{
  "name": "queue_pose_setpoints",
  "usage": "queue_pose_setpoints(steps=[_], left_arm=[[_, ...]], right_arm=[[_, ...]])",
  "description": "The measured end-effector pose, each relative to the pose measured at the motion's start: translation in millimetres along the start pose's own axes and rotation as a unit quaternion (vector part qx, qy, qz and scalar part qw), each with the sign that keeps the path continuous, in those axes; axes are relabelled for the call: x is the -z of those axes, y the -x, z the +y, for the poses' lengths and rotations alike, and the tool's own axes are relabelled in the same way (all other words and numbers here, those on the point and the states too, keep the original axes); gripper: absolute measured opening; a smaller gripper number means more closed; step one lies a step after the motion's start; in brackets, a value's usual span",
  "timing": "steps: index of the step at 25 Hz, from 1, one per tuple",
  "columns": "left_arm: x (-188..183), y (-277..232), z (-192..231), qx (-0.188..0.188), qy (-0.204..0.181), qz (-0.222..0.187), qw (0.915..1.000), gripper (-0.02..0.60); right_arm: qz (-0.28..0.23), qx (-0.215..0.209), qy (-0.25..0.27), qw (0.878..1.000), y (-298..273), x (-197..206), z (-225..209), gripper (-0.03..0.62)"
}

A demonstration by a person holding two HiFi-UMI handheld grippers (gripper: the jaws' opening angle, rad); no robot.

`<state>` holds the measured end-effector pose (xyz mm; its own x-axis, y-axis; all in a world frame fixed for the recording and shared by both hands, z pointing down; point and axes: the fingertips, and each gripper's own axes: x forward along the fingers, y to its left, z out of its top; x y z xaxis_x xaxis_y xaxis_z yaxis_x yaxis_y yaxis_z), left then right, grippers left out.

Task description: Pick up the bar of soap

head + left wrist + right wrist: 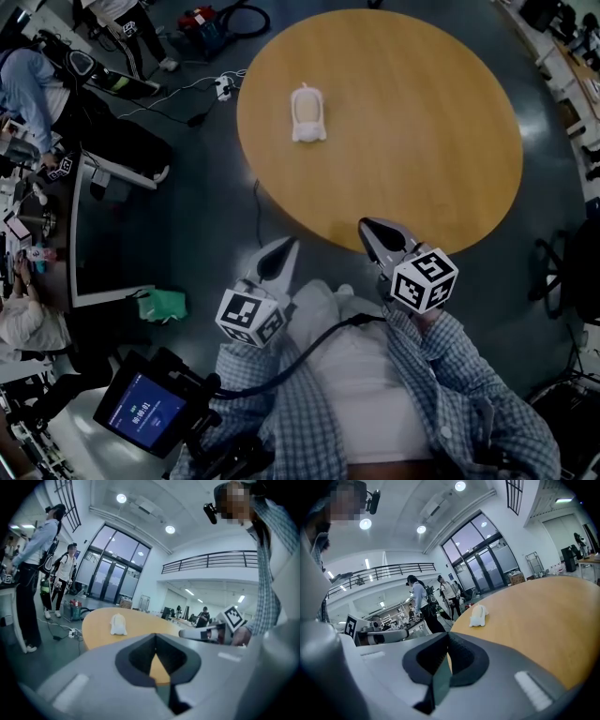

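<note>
The bar of soap (307, 112) lay on the round tabletop (422, 141), toward its far left side and well apart from both tongs. The left tongs (287, 246) and the right tongs (368, 227) were both pressed together and empty. The person held them by the tabletop's near edge.

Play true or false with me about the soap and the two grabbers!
1. The soap lies on the round table. True.
2. The right gripper is holding the soap. False: it is shut on nothing, far from the soap.
3. The left gripper has its jaws wide open. False: they are together.
4. The soap is white. True.
</note>
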<state>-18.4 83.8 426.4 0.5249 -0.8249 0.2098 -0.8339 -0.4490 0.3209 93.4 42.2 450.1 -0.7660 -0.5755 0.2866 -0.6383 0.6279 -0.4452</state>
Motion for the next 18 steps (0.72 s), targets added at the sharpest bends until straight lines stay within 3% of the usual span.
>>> queue_pose_setpoints(steps=[7,15,18], left_arm=[[-12,-26,24,0.007,-0.005,0.000,1.0000,-0.002],[-45,-70,94,0.039,-0.018,0.009,0.9990,-0.002],[-51,-82,100,0.055,-0.018,0.018,0.9982,-0.002]], right_arm=[[0.009,0.032,0.001,0.999,-24,-7,-25,0.003],[0.019,0.092,-0.002,0.996,-117,-36,-59,0.003],[0.032,0.107,-0.002,0.994,-141,-42,-73,0.025]])
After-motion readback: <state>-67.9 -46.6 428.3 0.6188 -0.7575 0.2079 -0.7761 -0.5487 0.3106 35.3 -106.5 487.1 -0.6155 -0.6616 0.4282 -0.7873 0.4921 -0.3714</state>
